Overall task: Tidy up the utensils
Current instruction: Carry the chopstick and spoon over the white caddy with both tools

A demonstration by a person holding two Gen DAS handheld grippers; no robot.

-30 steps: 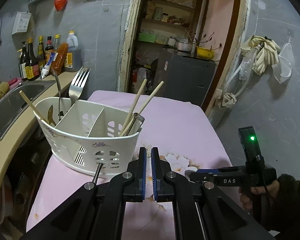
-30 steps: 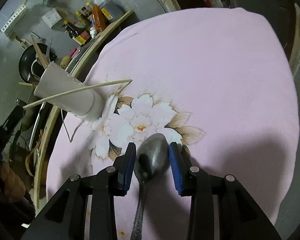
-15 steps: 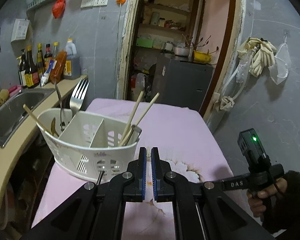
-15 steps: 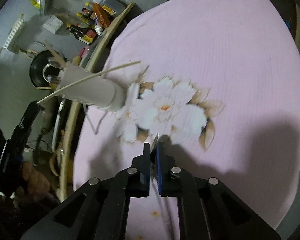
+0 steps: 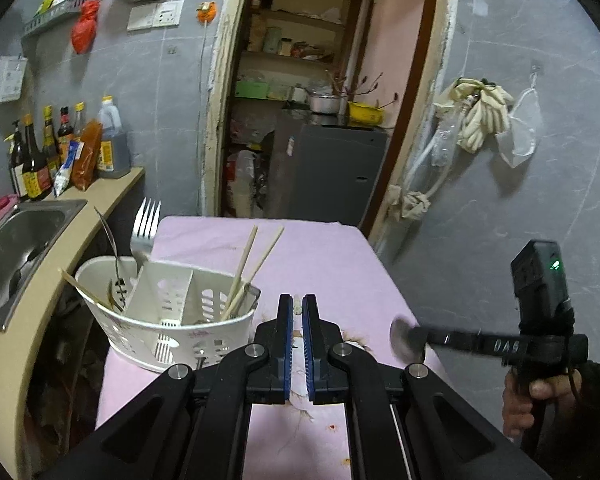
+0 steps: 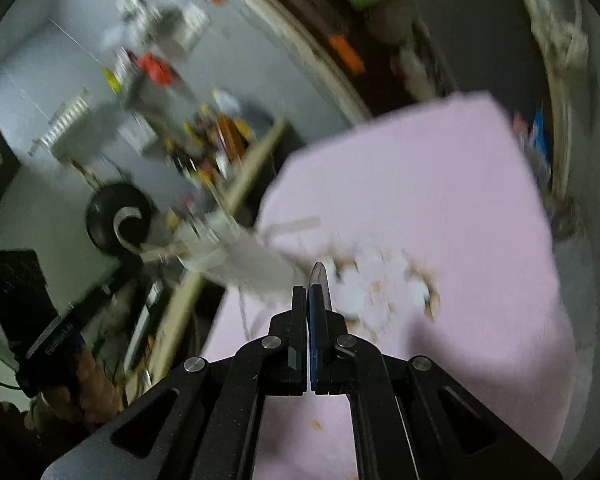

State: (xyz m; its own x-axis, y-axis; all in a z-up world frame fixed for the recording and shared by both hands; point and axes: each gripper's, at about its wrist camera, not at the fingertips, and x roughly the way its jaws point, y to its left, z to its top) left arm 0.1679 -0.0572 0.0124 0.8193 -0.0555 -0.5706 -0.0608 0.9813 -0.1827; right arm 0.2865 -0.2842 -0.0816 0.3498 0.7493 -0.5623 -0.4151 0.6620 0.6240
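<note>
Where the spoon sat: clamped in right gripper (image 6: pixel 309 300), fingers together on it, bowl poking out past the tips, clear of the pink cloth (image 6: pixel 440 208).
Spoon (image 6: pixel 321 280) axis: ran along the fingers, bowl forward and edge-on to my right wrist view.
Left gripper (image 5: pixel 297 320): fingers nearly together on a thin pale stick (image 5: pixel 297 309); only its end showed, I guessed a chopstick.
Caddy (image 5: pixel 168 332): white, three compartments, upright on the cloth at the sink-side edge; just ahead and left of the left fingers.
Bearing from right fingers: caddy lay ahead and to the left, blurred in that view; spoon bowl already aimed roughly that way.
Nearer hand: left was closer to the caddy, right well apart from it, on the other side of the cloth.
Compartments: fork (image 5: pixel 144 228) and a spoon stood in the left one, chopsticks (image 5: pixel 256 256) leaned in the right one; middle looked free.
Judgement: spoon needed carrying left, then tipping toward vertical to drop in; I couldn't tell which end should lead.
</note>
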